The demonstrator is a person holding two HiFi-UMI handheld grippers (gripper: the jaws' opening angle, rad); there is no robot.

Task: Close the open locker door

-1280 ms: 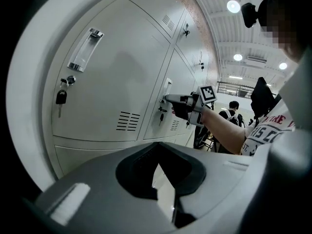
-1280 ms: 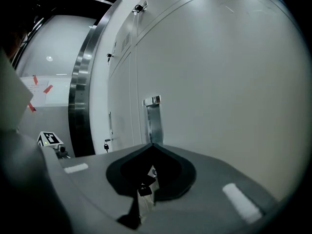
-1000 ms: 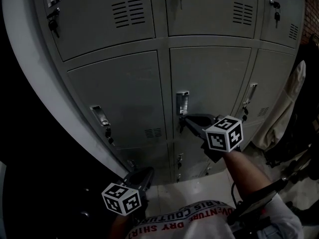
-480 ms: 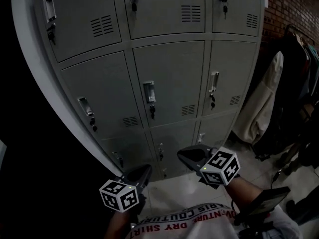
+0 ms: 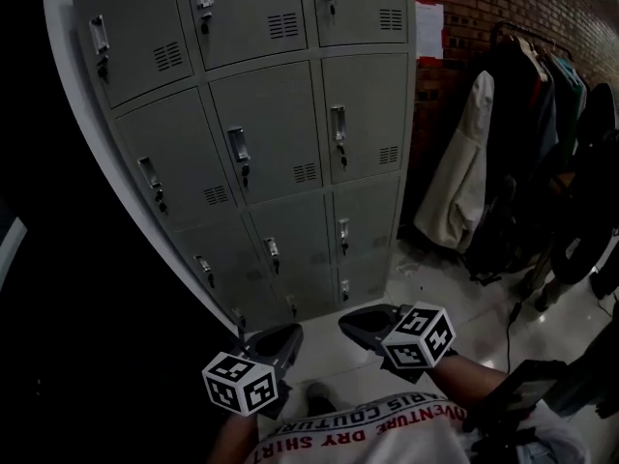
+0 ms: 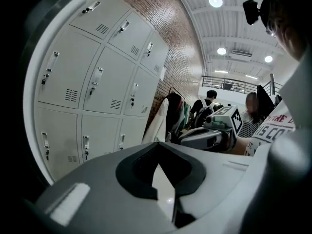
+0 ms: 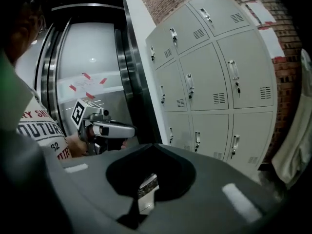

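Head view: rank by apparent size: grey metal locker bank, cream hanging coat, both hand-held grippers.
1. Grey metal locker bank
2. Cream hanging coat
3. Left hand-held gripper and right hand-held gripper: alike, not ranked.

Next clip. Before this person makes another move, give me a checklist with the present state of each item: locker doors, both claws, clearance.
1. Every door on the lockers that is in view sits flush: ok.
2. Left claw has its jaws together with nothing between them: ok.
3. Right claw has its jaws together with nothing between them: ok.
4. Both claws are held low by the body, apart from the lockers: ok.
5. Doors are latched rather than only pushed to: cannot tell.
6. Coats hang free of the lockers' right side: cannot tell.
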